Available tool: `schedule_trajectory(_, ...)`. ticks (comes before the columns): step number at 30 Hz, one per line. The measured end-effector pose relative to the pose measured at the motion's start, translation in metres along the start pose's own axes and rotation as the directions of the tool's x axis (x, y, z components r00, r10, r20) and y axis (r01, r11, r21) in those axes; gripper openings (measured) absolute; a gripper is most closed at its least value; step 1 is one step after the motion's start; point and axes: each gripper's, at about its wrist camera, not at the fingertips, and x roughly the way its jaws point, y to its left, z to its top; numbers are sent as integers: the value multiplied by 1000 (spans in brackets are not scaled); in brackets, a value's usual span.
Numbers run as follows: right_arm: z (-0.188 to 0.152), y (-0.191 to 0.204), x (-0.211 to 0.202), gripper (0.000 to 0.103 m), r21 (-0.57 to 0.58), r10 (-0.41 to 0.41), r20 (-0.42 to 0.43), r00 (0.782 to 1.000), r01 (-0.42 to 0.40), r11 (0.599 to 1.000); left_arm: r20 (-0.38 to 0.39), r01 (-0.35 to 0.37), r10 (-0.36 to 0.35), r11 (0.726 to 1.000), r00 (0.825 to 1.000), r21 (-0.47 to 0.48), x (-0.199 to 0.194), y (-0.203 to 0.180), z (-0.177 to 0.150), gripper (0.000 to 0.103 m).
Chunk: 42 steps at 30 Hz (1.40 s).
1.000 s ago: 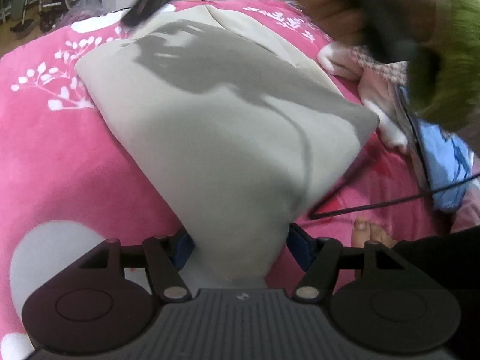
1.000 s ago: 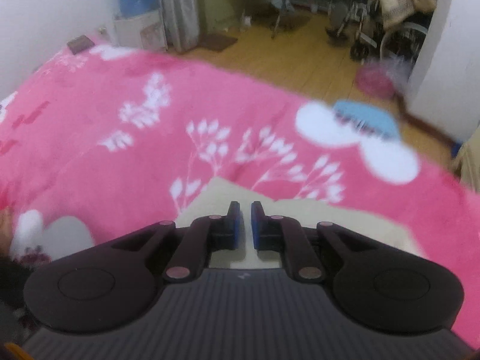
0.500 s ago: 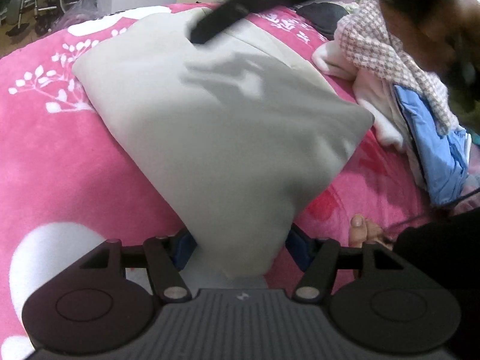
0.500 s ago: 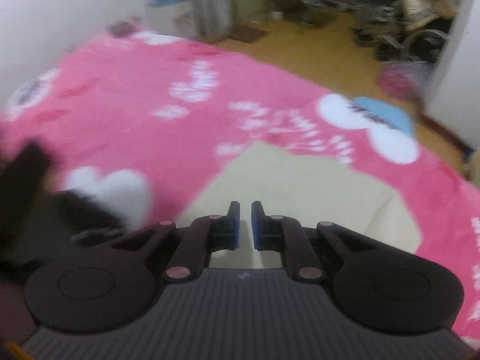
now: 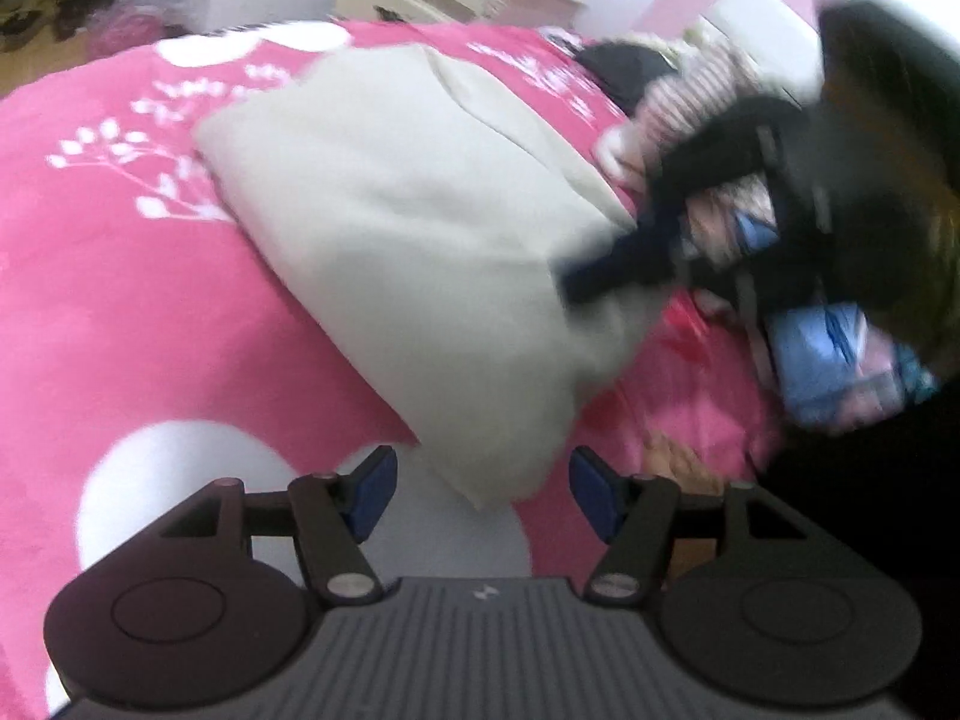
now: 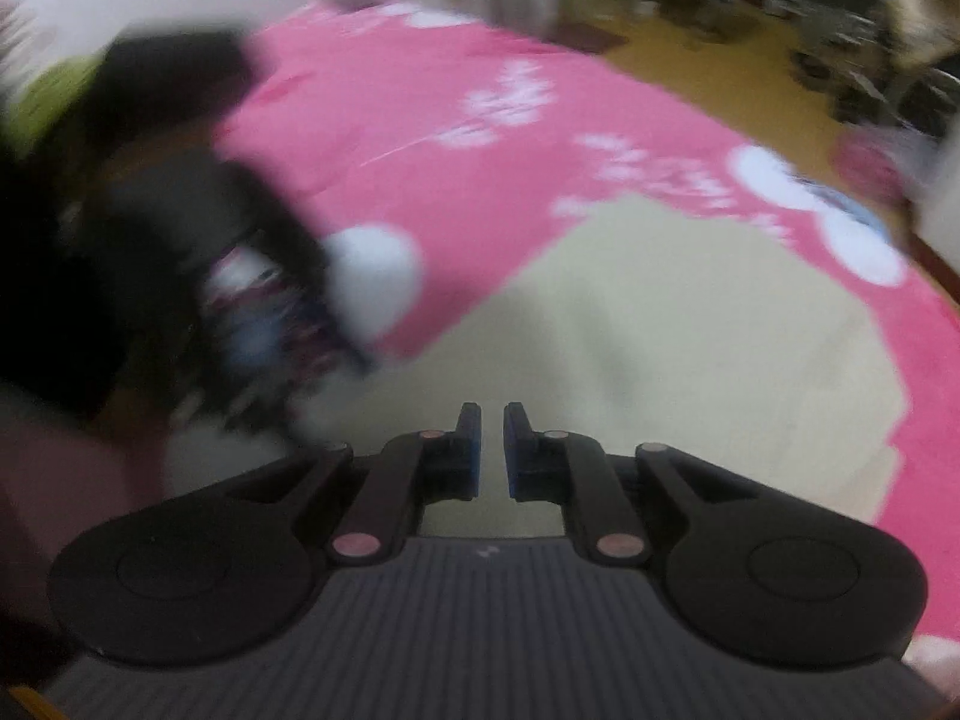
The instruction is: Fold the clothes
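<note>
Left gripper (image 5: 483,495) released, jaws wide, beige garment's (image 5: 420,252) near corner just ahead between them, untouched. Right gripper (image 6: 492,450) clenched, empty, above that garment, mid pink blanket (image 5: 120,300). Judgement: seat the corner fully between pads before closing; fold slowly, edges aligned.

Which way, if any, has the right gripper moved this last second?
Yes. The right gripper crossed the beige garment from far edge to right corner.
</note>
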Motion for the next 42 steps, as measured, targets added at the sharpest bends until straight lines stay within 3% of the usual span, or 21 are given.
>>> schedule_trajectory(2, -12, 6, 25, 6, -2, -18, -44, 999, 18, 1000, 11, -23, 23, 1000, 1000, -19, 5, 2, 2, 64)
schedule_trajectory(5, -23, 2, 43, 6, 53, -52, -14, 999, 53, 997, 25, -53, 54, 998, 998, -35, 13, 3, 5, 70)
schedule_trajectory(11, -28, 10, -8, 8, 75, -151, 0, 989, 150, 986, 20, -67, 68, 997, 997, -34, 17, 0, 6, 71)
schedule_trajectory(14, -50, 10, 13, 7, 53, -244, -51, 968, 247, 968, 5, -75, 76, 996, 997, -50, 17, 4, 6, 71)
schedule_trajectory(17, -58, 5, 28, 6, 152, -283, 25, 959, 277, 949, 10, -104, 104, 994, 995, -35, 17, -1, 6, 71)
schedule_trajectory(20, -51, 14, 16, 8, 125, -345, 23, 938, 340, 932, 19, -126, 126, 992, 992, -20, 15, -6, 4, 71)
schedule_trajectory(23, -57, 14, -7, 8, 157, -433, 43, 901, 422, 893, 20, -124, 125, 991, 992, -39, 15, -4, 3, 71)
schedule_trajectory(26, -83, -2, 10, 7, 226, -462, -16, 887, 453, 862, 19, -123, 124, 991, 992, -44, 18, -5, 4, 71)
schedule_trajectory(28, -99, -7, 21, 7, 266, -478, 18, 878, 457, 849, 24, -143, 144, 989, 989, -25, 15, -12, 7, 69)
schedule_trajectory(30, -90, -9, 10, 7, 287, -477, 10, 879, 455, 843, 32, -178, 177, 984, 984, 27, 5, -21, 12, 62)
schedule_trajectory(33, -80, -9, -14, 7, 302, -529, 55, 847, 491, 817, 37, -204, 201, 970, 979, 136, -20, -35, 32, 61)
schedule_trajectory(35, -84, -21, -14, 7, 344, -568, 44, 822, 521, 781, 35, -211, 210, 942, 977, 261, -33, -48, 53, 61)
schedule_trajectory(38, -108, -45, 22, 8, 426, -540, -51, 840, 507, 749, 23, -231, 246, 867, 969, 441, -29, -68, 82, 64)
schedule_trajectory(40, -114, -44, 19, 8, 461, -555, -3, 832, 493, 737, 29, -254, 278, 825, 960, 505, -12, -81, 99, 64)
schedule_trajectory(42, -116, -45, 1, 11, 507, -555, 39, 831, 462, 728, 53, -279, 289, 835, 956, 474, 10, -85, 112, 64)
